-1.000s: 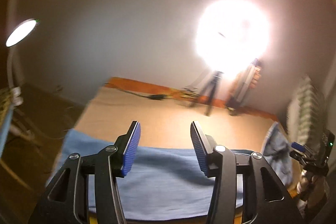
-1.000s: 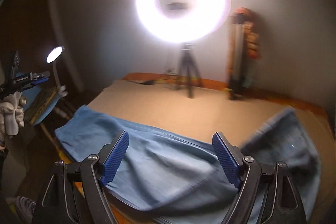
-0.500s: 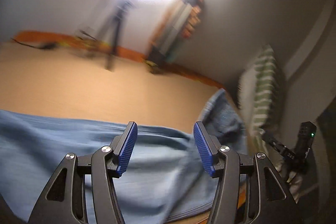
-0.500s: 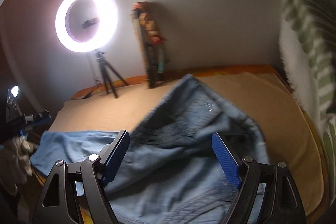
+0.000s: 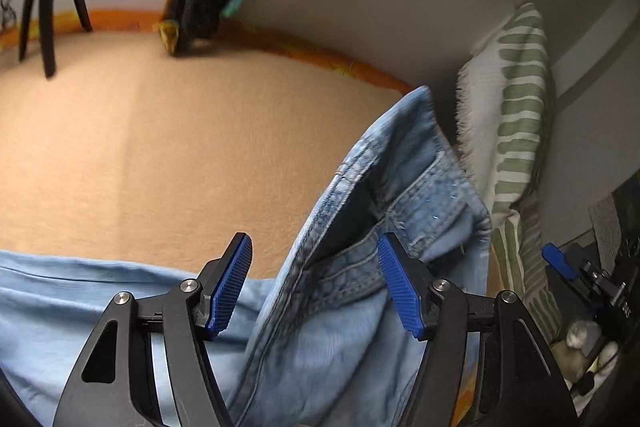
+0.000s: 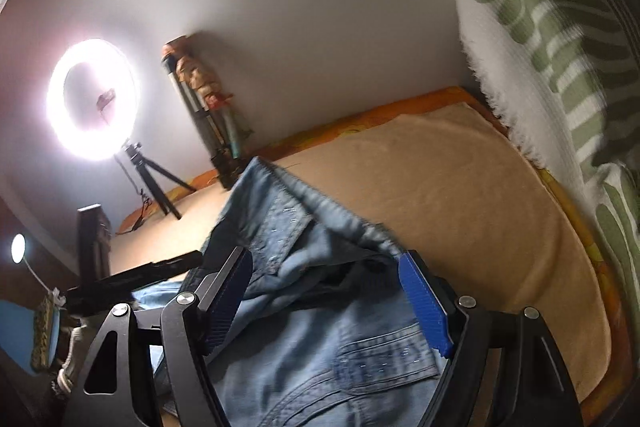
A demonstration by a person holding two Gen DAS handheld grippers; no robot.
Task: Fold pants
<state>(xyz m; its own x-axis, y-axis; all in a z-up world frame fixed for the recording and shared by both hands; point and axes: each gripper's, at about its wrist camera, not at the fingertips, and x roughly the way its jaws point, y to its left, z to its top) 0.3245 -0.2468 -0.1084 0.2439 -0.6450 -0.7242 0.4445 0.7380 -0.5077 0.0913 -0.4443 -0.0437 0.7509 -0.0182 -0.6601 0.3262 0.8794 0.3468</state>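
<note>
Pants (image 5: 360, 307) lie bunched at the bed's right end beneath both spread, empty grippers, left gripper (image 5: 316, 287) just widening, right gripper (image 6: 328, 303) nearer.

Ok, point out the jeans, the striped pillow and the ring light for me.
jeans (image 5: 404, 163): left wrist view, on the waistband end.
striped pillow (image 5: 516, 99): left wrist view, on its green-striped face.
ring light (image 6: 56, 115): right wrist view, on the glowing ring's left side.

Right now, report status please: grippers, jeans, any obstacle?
Left gripper open, jaws just widening, empty. Right gripper open, empty. Jeans rumpled, unfolded. Nothing blocking.
</note>
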